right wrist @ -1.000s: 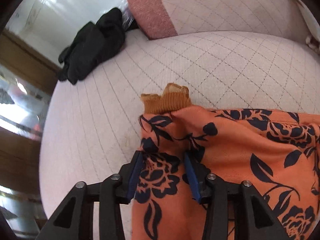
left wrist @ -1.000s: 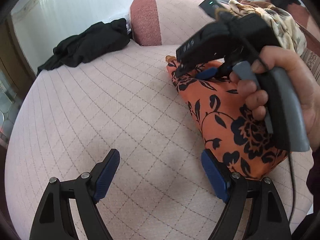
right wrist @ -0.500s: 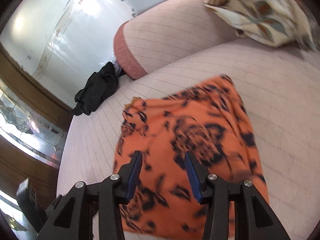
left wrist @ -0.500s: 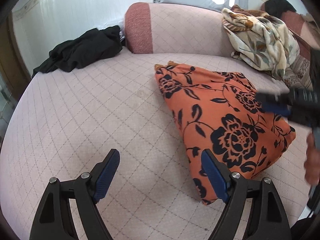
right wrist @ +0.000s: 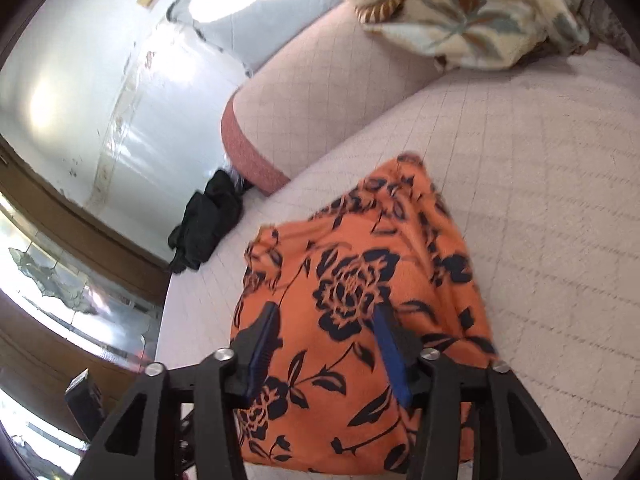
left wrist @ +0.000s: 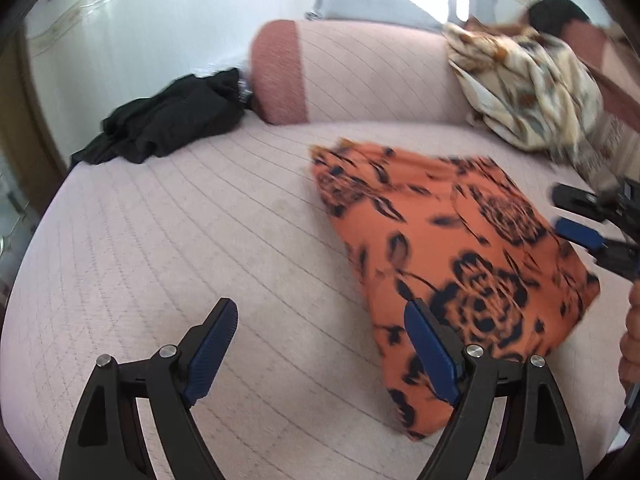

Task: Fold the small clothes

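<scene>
- On the pink quilted sofa seat (left wrist: 168,248) an orange garment (left wrist: 448,248) with a dark flower print lies folded into a flat, roughly wedge-shaped packet, its narrow end toward the backrest (left wrist: 376,80).
- The left gripper (left wrist: 320,352) hangs low over the bare seat with its jaws spread wide; nothing sits between the blue pads (left wrist: 212,354). Its right-hand finger stands just at the near edge of the garment, and I cannot tell whether it touches the cloth.
- The right gripper (right wrist: 326,350) hovers above the near half of the garment, pointing down at it. Its jaws have just been opening and now stand partly apart; the cloth shows flat beneath the gap, not pinched between the pads, so it holds nothing.
- From the left wrist view the right gripper appears at the far right edge, fingers reaching in over the garment's right side, with part of a hand (left wrist: 632,336) below it.
- A heap of black cloth (left wrist: 168,124) lies at the far left end of the seat, against the wall (left wrist: 140,40) and beside the rust-red end of the backrest.
- A cream cloth (left wrist: 532,88) with a leaf print is bunched on the backrest to the right, well apart from the garment.
- The left view is smeared by motion blur, so the print's detail there is soft.
</scene>
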Demonstrator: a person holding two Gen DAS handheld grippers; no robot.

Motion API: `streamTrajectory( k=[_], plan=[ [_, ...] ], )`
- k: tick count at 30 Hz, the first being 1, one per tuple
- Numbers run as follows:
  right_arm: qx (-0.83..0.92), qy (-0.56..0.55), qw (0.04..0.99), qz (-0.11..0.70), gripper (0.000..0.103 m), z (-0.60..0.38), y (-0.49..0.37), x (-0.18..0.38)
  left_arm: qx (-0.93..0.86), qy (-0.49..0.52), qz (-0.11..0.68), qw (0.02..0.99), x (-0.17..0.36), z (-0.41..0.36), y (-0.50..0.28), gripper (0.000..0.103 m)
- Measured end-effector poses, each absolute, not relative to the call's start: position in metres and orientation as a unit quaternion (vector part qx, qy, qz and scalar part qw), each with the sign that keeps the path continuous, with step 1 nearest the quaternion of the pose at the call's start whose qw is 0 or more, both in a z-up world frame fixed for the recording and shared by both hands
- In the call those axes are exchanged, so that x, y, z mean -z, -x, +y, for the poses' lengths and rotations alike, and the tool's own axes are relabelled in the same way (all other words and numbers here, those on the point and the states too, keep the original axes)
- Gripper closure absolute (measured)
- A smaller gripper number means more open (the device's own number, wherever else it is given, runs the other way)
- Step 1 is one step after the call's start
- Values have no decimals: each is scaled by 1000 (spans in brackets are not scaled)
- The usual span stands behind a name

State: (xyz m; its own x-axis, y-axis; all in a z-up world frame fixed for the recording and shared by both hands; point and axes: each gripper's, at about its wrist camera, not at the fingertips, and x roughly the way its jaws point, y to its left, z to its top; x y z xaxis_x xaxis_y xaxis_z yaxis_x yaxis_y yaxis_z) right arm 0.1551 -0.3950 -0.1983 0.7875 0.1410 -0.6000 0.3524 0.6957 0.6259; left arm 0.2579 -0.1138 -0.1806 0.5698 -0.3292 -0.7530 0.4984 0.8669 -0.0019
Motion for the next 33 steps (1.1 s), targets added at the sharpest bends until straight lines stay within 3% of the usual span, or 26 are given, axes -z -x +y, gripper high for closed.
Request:
streamTrajectory(
  k=[8,15,33],
  plan=[
    [54,-358,884,294,43,-380,-147,180,154,-63,375,912,173,-80,-276,17],
    [41,-271,911,307,43,-341,-152,171,154,-91,339,924,164,-88,-265,17],
    [54,-211,920,327,43,-315,-166,182,147,-87,341,925,162,-84,-265,17]
  ],
)
